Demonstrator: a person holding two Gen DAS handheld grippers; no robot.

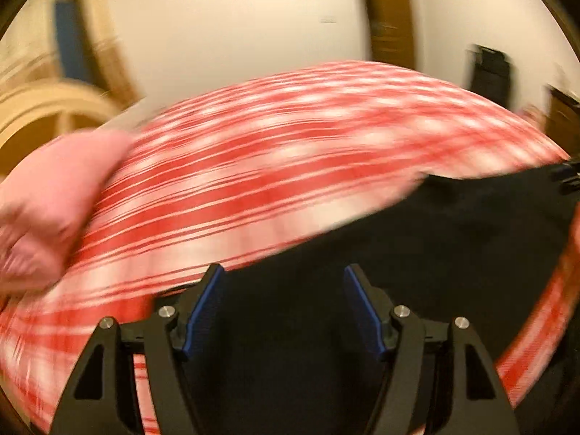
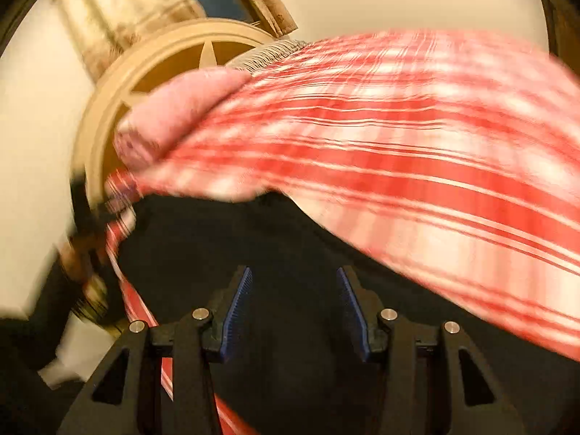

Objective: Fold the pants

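Note:
The black pants [image 1: 417, 239] lie on a red-and-white checked cloth [image 1: 290, 152], filling the lower right of the left wrist view. They also show in the right wrist view [image 2: 224, 239], across the lower middle. My left gripper [image 1: 282, 279] is open just above the black fabric, with nothing between its blue pads [image 1: 203, 308]. My right gripper [image 2: 293, 279] is open over the pants too, its pads [image 2: 237, 308] apart and empty. Both views are motion-blurred.
A pink cushion [image 1: 47, 199] sits on the checked cloth at the left and shows in the right wrist view [image 2: 174, 112]. A round tan frame with a star [image 2: 152, 83] stands behind it. Dark objects [image 1: 489, 69] stand beyond the far right edge.

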